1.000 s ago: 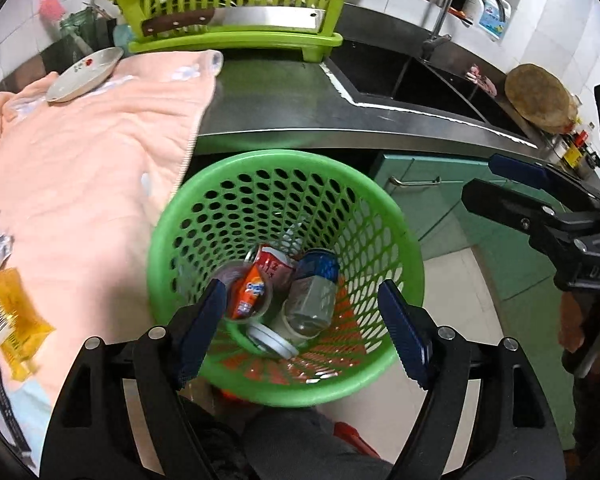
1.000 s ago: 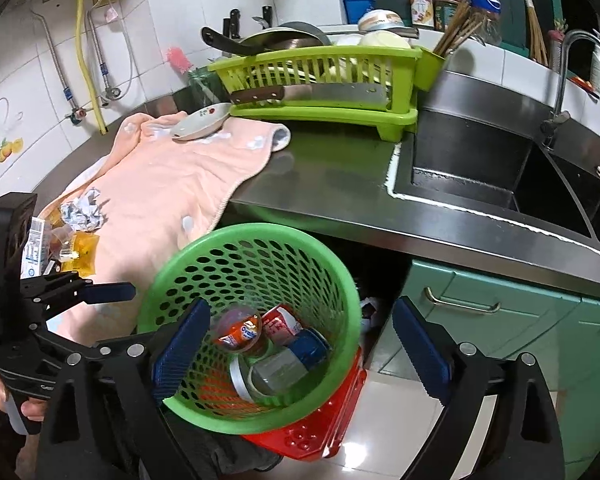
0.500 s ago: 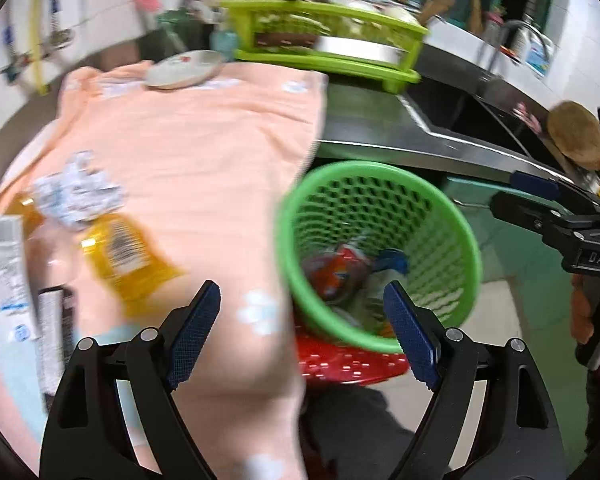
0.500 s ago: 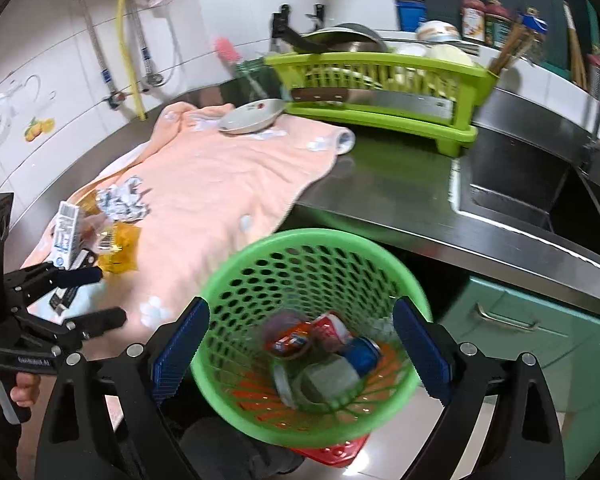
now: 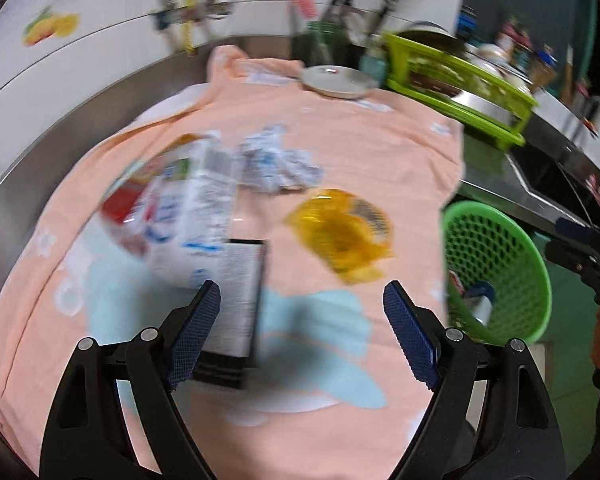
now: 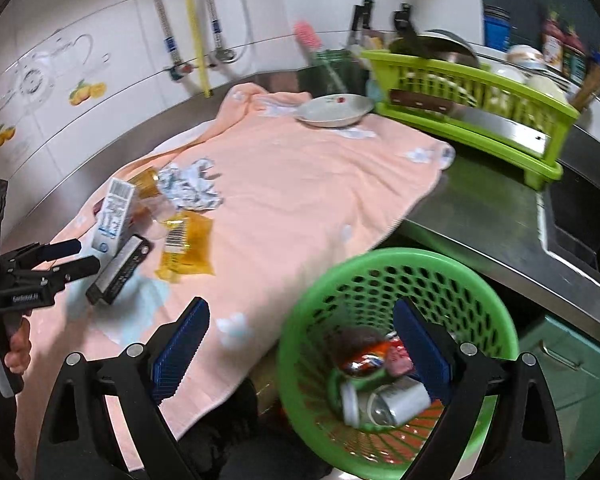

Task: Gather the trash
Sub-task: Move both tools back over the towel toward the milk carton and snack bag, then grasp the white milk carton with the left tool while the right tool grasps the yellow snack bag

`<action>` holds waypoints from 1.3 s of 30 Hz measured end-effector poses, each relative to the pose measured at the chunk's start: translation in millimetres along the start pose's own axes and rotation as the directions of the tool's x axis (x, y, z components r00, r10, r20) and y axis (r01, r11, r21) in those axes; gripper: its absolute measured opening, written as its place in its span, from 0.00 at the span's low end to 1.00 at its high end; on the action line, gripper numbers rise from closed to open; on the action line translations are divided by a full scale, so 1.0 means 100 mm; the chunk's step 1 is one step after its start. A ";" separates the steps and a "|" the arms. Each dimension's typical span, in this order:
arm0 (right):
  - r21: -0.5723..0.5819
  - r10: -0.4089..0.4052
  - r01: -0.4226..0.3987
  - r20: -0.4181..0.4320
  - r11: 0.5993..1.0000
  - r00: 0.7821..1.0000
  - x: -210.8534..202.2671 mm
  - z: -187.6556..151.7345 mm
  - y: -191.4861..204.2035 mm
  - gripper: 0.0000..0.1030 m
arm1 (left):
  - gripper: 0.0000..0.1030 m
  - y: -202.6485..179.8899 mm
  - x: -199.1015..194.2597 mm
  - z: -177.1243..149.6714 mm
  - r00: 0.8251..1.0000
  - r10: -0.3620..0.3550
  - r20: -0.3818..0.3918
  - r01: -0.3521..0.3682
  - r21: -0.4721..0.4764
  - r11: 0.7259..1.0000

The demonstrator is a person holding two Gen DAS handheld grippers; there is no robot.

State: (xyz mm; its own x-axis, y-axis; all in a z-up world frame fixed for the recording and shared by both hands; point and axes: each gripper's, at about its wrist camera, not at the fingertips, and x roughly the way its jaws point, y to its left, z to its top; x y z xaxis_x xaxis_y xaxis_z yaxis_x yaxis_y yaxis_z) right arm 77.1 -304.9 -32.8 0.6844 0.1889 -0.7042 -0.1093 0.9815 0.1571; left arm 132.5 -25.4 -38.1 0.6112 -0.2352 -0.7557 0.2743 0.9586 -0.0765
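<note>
Trash lies on a peach towel [image 5: 340,152] [image 6: 300,200]: a white carton [image 5: 192,216] [image 6: 114,212], a dark flat box [image 5: 236,300] [image 6: 118,270], a yellow wrapper [image 5: 344,236] [image 6: 186,248] and crumpled foil paper [image 5: 278,162] [image 6: 190,184]. My left gripper [image 5: 300,336] [image 6: 70,258] is open and empty, just before the dark box. A green basket [image 6: 400,264] [image 5: 496,240] holds a can, a cup and wrappers. My right gripper [image 6: 300,352] is open and empty, above the basket's near rim.
A lime dish rack [image 6: 472,100] with a cleaver and dishes stands at the back right, beside a white plate [image 6: 334,110] on the towel. A steel sink [image 6: 580,208] lies to the right. Teal cabinets [image 6: 568,364] are below the counter. A tiled wall with pipes is behind.
My left gripper swung left from above the basket to over the towel and its trash. My right gripper shifted left as well, so the basket sits lower right in its view.
</note>
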 end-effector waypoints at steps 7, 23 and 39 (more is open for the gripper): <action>-0.046 0.044 -0.045 -0.019 0.998 0.999 0.21 0.10 0.33 0.87 | 0.80 0.51 0.04 -0.04 0.998 0.056 0.002 -0.056 -0.065 0.996; -0.106 0.107 -0.114 -0.073 0.988 0.992 0.70 0.29 0.77 0.87 | 0.80 1.03 0.56 0.04 0.997 -0.078 -0.019 0.075 -0.142 0.987; -0.112 0.116 -0.129 -0.113 0.985 0.987 1.04 0.32 0.83 0.87 | 0.79 0.98 0.71 0.08 0.992 -0.128 -0.008 0.126 -0.128 0.984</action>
State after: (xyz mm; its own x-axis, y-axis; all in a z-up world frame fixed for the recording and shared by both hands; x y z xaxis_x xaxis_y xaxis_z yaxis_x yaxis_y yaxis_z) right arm 162.3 -204.4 -70.2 0.5813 0.3041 -0.7547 -0.2768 0.9461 0.1680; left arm 209.3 50.8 -94.0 0.5651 -0.3548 -0.7449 0.2522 0.9339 -0.2535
